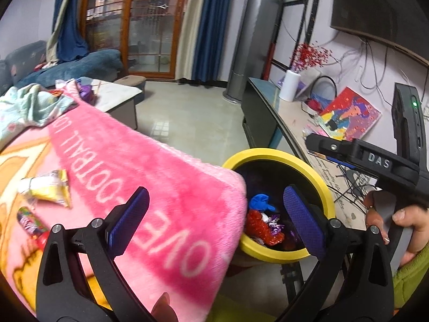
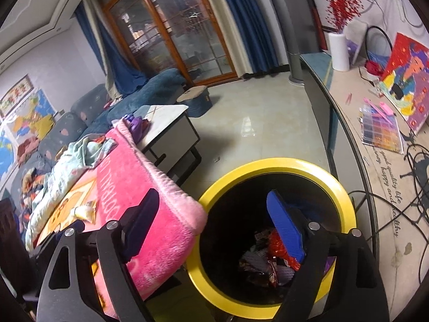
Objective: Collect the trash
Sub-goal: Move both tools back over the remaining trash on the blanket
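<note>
A black bin with a yellow rim (image 1: pixel 325 187) (image 2: pixel 346 196) stands beside a pink blanket (image 1: pixel 150 166) (image 2: pixel 150 179). It holds crumpled wrappers (image 1: pixel 264 222) (image 2: pixel 270 257), red, blue and purple. My left gripper (image 1: pixel 214 220) is open and empty, spanning the blanket's edge and the bin. My right gripper (image 2: pixel 214 228) is open and empty, over the bin's mouth. A yellow snack wrapper (image 1: pixel 48 187) and a colourful candy wrapper (image 1: pixel 29 221) lie on the blanket at the left. The yellow wrapper also shows in the right wrist view (image 2: pixel 85 210).
A crumpled light cloth (image 1: pixel 32 104) lies on the blanket's far end. A white coffee table (image 2: pixel 171 123) stands behind. A long side counter (image 2: pixel 380 182) at the right holds a paper roll (image 2: pixel 339 51), a painting (image 2: pixel 407 80) and cables. The right gripper's body (image 1: pixel 375 161) shows in the left view.
</note>
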Demonstrator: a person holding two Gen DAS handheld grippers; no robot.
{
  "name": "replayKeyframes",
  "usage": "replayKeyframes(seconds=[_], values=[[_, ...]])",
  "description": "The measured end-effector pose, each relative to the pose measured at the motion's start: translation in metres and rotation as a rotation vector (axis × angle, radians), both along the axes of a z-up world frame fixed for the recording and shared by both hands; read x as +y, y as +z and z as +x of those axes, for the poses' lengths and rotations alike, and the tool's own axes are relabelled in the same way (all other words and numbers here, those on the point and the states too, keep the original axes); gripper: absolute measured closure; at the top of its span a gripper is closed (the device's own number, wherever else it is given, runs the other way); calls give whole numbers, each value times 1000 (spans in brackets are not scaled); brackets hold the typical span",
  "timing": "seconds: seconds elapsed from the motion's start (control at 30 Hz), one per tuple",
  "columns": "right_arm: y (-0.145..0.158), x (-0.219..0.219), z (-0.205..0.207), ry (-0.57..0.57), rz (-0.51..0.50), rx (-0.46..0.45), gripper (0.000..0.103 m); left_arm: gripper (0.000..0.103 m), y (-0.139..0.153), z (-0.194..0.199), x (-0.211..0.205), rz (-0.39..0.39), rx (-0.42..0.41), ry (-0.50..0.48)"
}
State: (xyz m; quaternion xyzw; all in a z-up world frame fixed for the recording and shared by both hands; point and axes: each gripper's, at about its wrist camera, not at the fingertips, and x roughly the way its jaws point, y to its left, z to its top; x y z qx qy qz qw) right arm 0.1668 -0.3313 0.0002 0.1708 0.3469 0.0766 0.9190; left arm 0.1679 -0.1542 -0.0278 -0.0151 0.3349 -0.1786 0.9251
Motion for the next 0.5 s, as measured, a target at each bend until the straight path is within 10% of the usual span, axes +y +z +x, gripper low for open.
replayKeyframes(seconds=[0.5], values=[[4, 59, -9, 141, -48, -40, 23, 11, 9, -17, 66, -44, -6, 158]])
